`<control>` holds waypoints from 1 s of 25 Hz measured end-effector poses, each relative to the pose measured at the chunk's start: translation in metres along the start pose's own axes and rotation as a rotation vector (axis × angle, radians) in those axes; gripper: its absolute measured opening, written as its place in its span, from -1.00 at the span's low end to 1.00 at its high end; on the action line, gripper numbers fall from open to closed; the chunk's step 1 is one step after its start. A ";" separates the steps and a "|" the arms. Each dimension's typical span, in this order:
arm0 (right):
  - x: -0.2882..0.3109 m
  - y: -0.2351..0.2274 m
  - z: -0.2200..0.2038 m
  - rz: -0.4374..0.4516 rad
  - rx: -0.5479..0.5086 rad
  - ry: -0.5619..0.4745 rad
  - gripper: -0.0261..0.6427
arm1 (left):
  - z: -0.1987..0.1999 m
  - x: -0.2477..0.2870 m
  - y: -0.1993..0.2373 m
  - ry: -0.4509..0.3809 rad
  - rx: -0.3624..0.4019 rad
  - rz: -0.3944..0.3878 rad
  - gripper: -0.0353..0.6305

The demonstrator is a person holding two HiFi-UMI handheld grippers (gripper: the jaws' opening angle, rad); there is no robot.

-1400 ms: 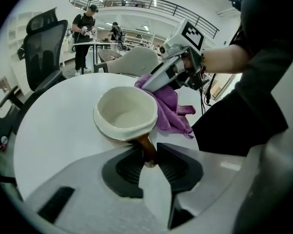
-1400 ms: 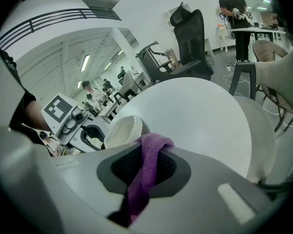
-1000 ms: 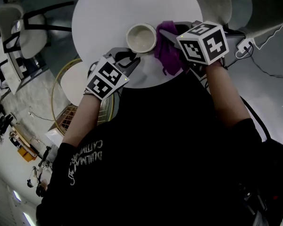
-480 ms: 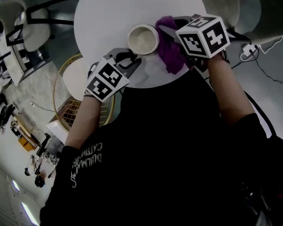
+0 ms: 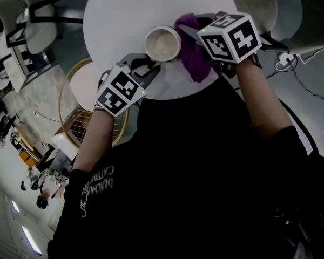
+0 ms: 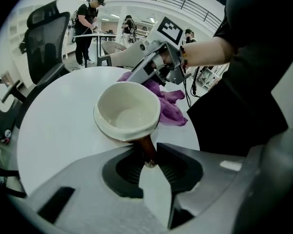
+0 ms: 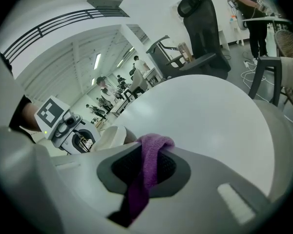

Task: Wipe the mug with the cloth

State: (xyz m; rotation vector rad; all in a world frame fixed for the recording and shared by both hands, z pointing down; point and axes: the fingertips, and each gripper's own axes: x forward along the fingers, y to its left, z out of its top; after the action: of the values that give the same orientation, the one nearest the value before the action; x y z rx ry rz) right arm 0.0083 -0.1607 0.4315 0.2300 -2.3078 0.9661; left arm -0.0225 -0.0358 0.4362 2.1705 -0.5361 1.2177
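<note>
The round, smooth white table point(image 5: 129, 9) carried everything near its front edge. There the glossy cream mug point(image 5: 162, 43) sat mouth up, its brown handle pointing back at the person and clenched in the left gripper point(image 5: 148, 69). Just beside it, the right gripper point(image 5: 190, 35) pinched a crumpled purple knitted cloth point(image 5: 194, 58) against the mug's side.

Round white table point(image 5: 124, 9), black office chair point(image 7: 205, 28)
</note>
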 end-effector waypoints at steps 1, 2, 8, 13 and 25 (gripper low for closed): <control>0.000 0.000 0.002 -0.007 -0.018 -0.003 -0.82 | 0.000 0.000 0.000 -0.001 -0.006 -0.001 -0.66; 0.001 0.001 0.004 -0.016 -0.040 -0.006 -0.82 | 0.000 0.000 0.000 -0.001 -0.011 -0.003 -0.66; 0.004 0.003 0.012 -0.058 -0.145 -0.017 -0.82 | 0.000 0.001 -0.001 -0.007 -0.026 -0.013 -0.65; 0.011 0.008 0.025 -0.048 -0.198 -0.049 -0.82 | -0.001 -0.001 0.000 -0.006 -0.030 -0.011 -0.65; 0.021 0.019 0.045 -0.016 -0.241 -0.045 -0.82 | 0.001 -0.001 0.001 -0.014 -0.076 0.010 -0.65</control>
State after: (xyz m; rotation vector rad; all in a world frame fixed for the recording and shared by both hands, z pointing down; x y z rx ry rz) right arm -0.0372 -0.1768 0.4087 0.1713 -2.4328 0.6727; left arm -0.0230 -0.0367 0.4352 2.1162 -0.5901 1.1693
